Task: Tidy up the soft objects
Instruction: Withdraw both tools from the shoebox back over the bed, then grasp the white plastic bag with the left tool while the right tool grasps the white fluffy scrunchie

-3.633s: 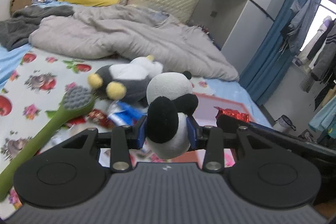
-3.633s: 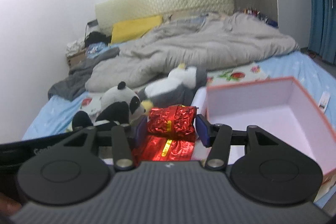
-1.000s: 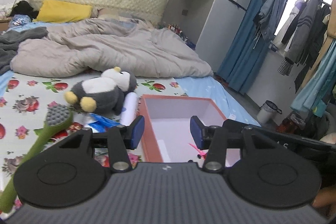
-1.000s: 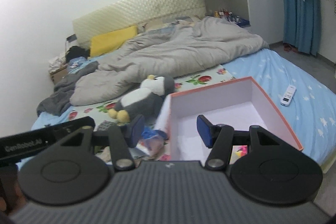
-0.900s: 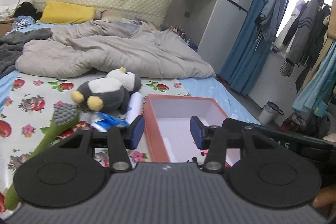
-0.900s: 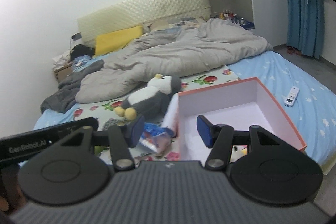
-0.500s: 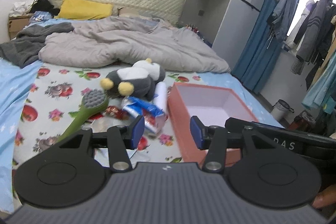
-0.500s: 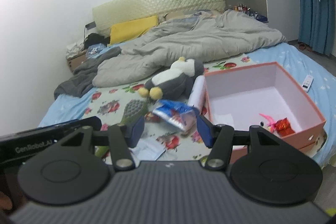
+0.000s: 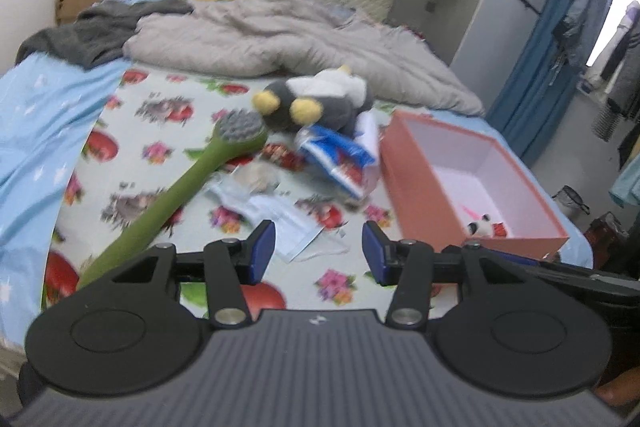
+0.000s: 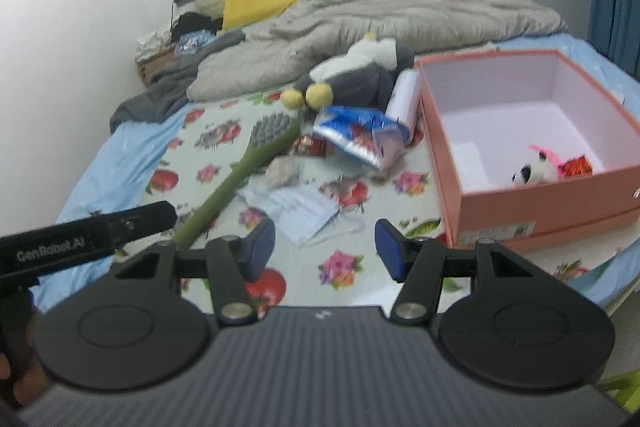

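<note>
Now that both grippers are empty: the small black-and-white panda plush (image 10: pixel 527 174) and the crinkled red foil packet (image 10: pixel 576 165), which the left and right jaws clamped a few seconds ago, lie in the near corner of the salmon-pink cardboard box with a white inside (image 10: pixel 532 201).

Left gripper (image 9: pixel 318 251): released, blue pads apart with nothing between them, only the flower-and-fruit printed bedsheet (image 9: pixel 168 107) showing through the gap.

Right gripper (image 10: pixel 325 247): also released and empty, jaws standing apart over the same sheet.

View since a second ago: both cameras have drawn back from the box mouth and swung toward the clutter, so the box now sits off to the right in each view.

Next soft thing: the grey, white and yellow penguin plush (image 9: pixel 320 103) lies on the sheet near the grey quilt (image 9: pixel 280 39), just beside the box's far-left corner, not yet touched.

Other clutter: a long green brush with a grey bristle head (image 9: pixel 192 187), a blue-and-red foil bag (image 9: pixel 340 155), a white tube (image 10: pixel 404 95) and pale blue face masks (image 9: pixel 280 215) lie between the grippers and the penguin.

Meaning for the task: two items look stowed; in my judgement the penguin is the likely next pick, and it may need both grippers given its bulk.
</note>
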